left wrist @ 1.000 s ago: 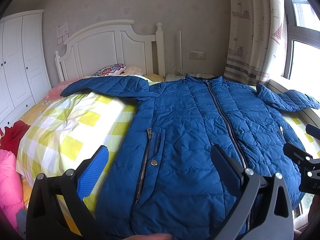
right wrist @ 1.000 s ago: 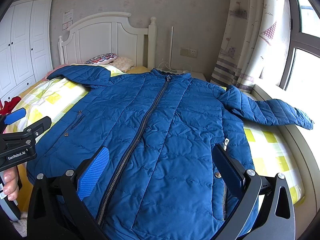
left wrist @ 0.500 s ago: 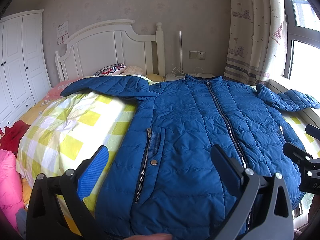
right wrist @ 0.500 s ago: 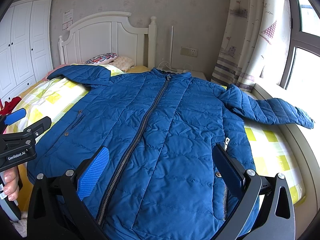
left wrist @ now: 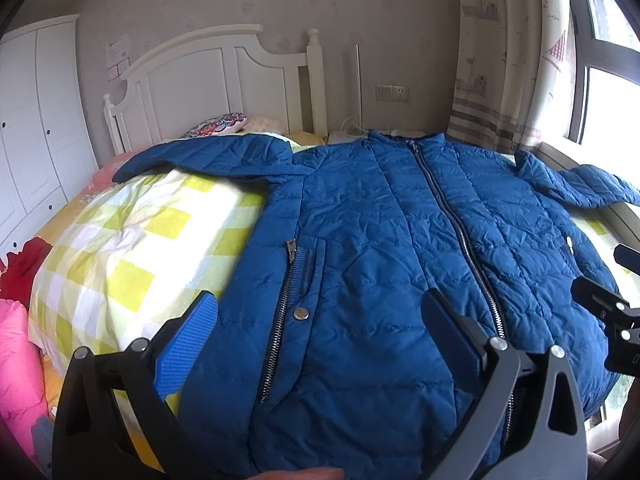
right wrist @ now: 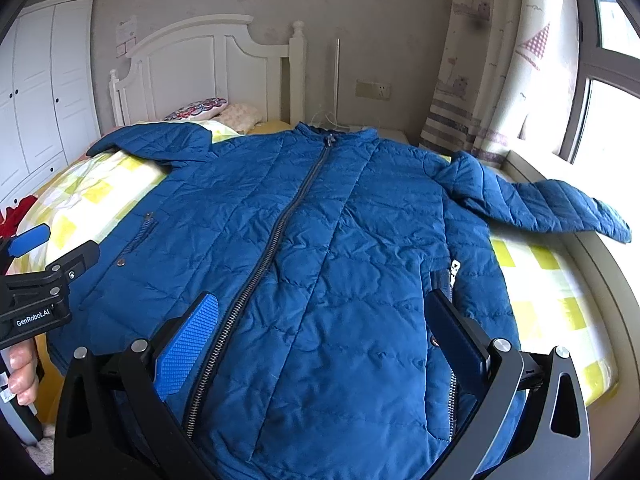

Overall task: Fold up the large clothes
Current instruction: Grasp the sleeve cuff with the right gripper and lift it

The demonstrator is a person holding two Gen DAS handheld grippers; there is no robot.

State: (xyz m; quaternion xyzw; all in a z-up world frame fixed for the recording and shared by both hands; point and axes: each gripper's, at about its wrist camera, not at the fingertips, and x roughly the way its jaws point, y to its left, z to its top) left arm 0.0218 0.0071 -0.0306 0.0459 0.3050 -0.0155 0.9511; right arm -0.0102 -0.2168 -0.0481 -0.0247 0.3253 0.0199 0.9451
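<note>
A large blue quilted jacket [left wrist: 380, 248] lies flat, zipped, front up on the bed, sleeves spread left and right; it also shows in the right wrist view [right wrist: 328, 248]. My left gripper [left wrist: 320, 320] is open and empty, hovering over the jacket's lower left near the pocket zip. My right gripper [right wrist: 320, 320] is open and empty over the lower hem, right of the centre zipper [right wrist: 280, 232]. The left gripper also shows at the left edge of the right wrist view [right wrist: 44, 264], and the right gripper at the right edge of the left wrist view [left wrist: 608, 304].
The bed has a yellow checked quilt [left wrist: 132, 240] and a white headboard [left wrist: 208, 88]. Pillows [right wrist: 208, 108] lie at its head. A white wardrobe [left wrist: 32, 120] stands left. A curtain [right wrist: 488, 72] and window sill [right wrist: 592, 248] are right. Pink and red cloth [left wrist: 16, 340] lies low left.
Both grippers have moved slightly forward toward the jacket; the right sleeve looks a little lower in the right wrist view. The jacket itself has not moved.
</note>
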